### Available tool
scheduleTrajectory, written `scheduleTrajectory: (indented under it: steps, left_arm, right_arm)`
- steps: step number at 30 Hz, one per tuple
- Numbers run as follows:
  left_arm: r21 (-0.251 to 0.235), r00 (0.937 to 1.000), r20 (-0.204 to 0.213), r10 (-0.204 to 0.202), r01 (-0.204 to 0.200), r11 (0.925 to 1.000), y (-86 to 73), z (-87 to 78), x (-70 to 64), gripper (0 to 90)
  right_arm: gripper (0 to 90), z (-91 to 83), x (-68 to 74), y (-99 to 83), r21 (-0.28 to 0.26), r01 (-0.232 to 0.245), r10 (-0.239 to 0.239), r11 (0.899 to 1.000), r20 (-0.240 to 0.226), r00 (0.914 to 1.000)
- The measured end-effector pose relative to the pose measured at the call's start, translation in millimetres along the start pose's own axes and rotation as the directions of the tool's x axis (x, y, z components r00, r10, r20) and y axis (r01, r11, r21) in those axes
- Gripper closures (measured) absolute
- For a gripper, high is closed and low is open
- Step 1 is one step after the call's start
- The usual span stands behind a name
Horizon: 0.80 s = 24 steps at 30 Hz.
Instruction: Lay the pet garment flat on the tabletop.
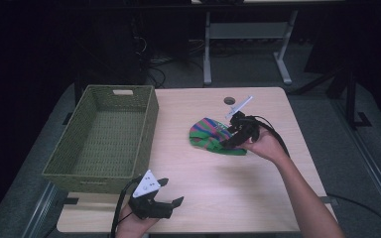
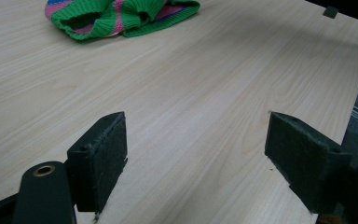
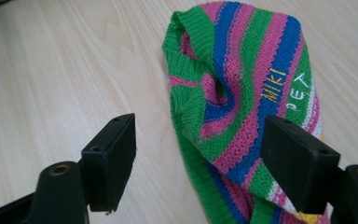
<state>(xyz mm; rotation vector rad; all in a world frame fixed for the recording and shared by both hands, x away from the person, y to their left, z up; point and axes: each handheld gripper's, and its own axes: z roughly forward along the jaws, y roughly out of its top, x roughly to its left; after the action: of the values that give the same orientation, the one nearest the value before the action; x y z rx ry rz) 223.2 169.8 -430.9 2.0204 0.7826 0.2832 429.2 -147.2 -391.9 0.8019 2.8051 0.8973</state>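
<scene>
A knitted garment striped green, pink and blue lies crumpled on the wooden table, right of the middle. My right gripper hovers over its right edge, open, with the jaws spread above the knit; yellow and white lettering shows on the stripes. My left gripper is near the table's front edge, open, with bare wood between its jaws. Far ahead of it lies the garment.
A green woven basket, hollow inside, stands on the table's left side. A round cable hole sits near the table's far edge. Desk legs and cables stand on the floor behind the table.
</scene>
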Motion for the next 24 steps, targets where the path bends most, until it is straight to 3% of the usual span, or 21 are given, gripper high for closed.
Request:
scheduleTrajectory:
  steps: [4,13,22,24]
  left_arm:
    - [-0.014,0.9997,0.018,-0.017,0.017,0.9998,0.3,-1.0,0.5,20.6]
    - [-0.011,0.9998,0.016,-0.008,0.008,0.9999,0.1,-0.4,0.4,20.6]
    - [-0.004,0.9998,0.021,-0.004,0.004,1.0,0.4,0.9,-0.1,20.6]
    - [-0.003,0.9998,0.02,-0.003,0.003,1.0,0.3,0.9,-0.1,20.6]
  right_arm:
    - [26.5,9.6,-3.0,5.0,0.023,-0.003,0.003,1.0,0.003,1.0]
    - [26.4,25.8,-9.8,14.7,0.05,-0.012,0.011,0.999,0.024,0.9996]
    - [24.7,54.7,-19.5,13.4,0.096,-0.047,0.042,0.994,0.061,0.9973]
    - [24.8,63.5,-19.1,13.2,0.129,-0.05,0.04,0.99,0.08,0.996]
